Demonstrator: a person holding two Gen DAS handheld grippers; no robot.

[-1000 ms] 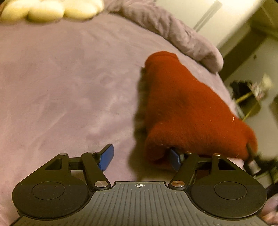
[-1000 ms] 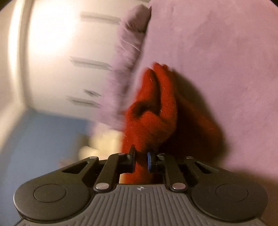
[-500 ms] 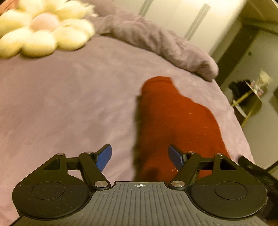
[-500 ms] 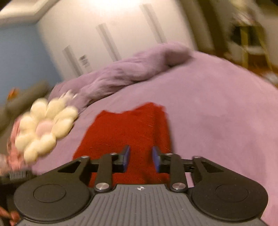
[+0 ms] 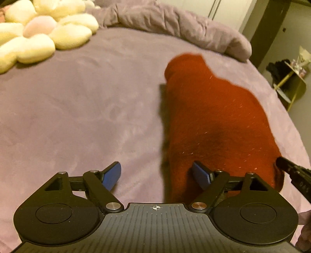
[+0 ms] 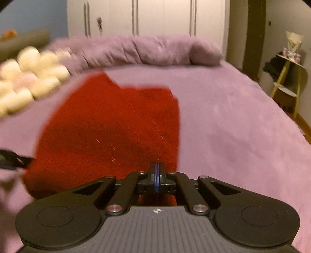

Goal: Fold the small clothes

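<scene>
A small red fleece garment (image 5: 213, 120) lies flat on the purple bed cover (image 5: 77, 109). My left gripper (image 5: 157, 175) is open over its near left corner, with one blue pad on the cover and the other pad over the red cloth. In the right wrist view the garment (image 6: 108, 126) spreads ahead and to the left. My right gripper (image 6: 156, 171) is shut, pads together, at the garment's near right edge; whether cloth is pinched between them I cannot tell. The right gripper's tip shows in the left wrist view (image 5: 291, 173).
A cream flower-shaped plush cushion (image 5: 38, 35) lies at the far left of the bed. A rolled purple blanket (image 6: 147, 50) runs along the far edge. A yellow side table (image 6: 287, 77) stands off the bed's right side, before white wardrobe doors (image 6: 161, 17).
The red garment went from hanging bunched in my right gripper to lying spread flat. The right gripper swung to face along the bed, opened briefly, then shut. The left gripper stayed open.
</scene>
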